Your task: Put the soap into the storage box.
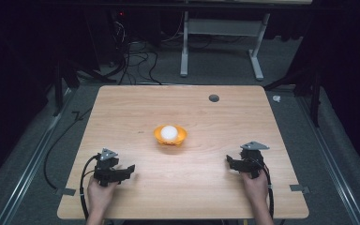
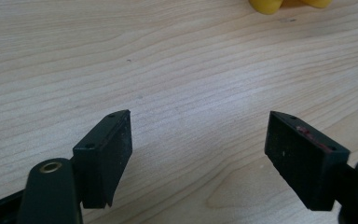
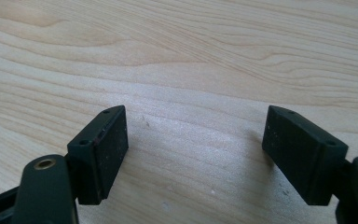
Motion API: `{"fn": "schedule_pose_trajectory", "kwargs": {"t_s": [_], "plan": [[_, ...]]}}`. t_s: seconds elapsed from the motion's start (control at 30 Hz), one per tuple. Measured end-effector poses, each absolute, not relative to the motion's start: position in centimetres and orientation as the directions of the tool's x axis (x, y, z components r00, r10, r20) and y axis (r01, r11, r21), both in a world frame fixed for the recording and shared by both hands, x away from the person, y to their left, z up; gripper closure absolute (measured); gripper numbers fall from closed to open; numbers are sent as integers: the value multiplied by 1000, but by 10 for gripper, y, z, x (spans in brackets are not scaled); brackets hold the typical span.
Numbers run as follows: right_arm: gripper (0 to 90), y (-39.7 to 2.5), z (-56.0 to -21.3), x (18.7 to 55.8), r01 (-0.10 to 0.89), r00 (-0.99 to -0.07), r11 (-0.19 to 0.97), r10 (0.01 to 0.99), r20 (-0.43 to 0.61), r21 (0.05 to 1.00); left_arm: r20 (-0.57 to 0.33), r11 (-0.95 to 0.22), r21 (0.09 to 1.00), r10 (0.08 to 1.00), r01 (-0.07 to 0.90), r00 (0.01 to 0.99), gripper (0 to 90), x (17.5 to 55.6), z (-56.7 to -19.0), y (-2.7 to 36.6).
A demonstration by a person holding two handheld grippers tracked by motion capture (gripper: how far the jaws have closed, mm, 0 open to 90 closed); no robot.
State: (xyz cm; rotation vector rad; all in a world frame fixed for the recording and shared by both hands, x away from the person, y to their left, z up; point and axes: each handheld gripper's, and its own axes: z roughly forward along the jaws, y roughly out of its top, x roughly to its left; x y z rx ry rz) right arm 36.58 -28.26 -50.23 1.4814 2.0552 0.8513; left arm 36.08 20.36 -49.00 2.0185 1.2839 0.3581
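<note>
Both grippers gaping; orange bowl (image 1: 170,136) holds white ball (image 1: 168,131).

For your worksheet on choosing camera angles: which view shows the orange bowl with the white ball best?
The high view: the whole orange bowl sits mid-table with the white ball inside. The left gripper view catches just a yellow-orange edge of the bowl at its top; the right gripper view shows bare wood.

Lab or test space – pale wooden table (image 1: 178,187) on grey carpet, dark surroundings. Loose black cables (image 1: 136,61) tangled on the floor behind, white desk frame (image 1: 220,33) beyond – tape tabs (image 1: 300,188) at table edges.
</note>
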Motion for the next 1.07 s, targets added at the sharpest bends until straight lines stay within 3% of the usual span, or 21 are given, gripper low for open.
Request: {"fn": "schedule_pose_trajectory", "kwargs": {"t_s": [0.3, 0.57, 0.63, 1.07], "plan": [[232, -283, -502, 366, 662, -311, 227, 950, -14, 714, -112, -273, 688, 875, 672, 470, 237, 361, -497, 201], [232, -283, -502, 366, 662, -311, 227, 950, -14, 714, -60, -296, 705, 881, 644, 470, 233, 361, -502, 198], [232, -283, -502, 366, 663, -311, 227, 950, -14, 714, -13, -313, 724, 884, 614, 467, 231, 359, -506, 196], [232, -283, -502, 366, 663, -311, 227, 950, -13, 714, -16, -296, 735, 892, 610, 453, 208, 357, -508, 195]]}}
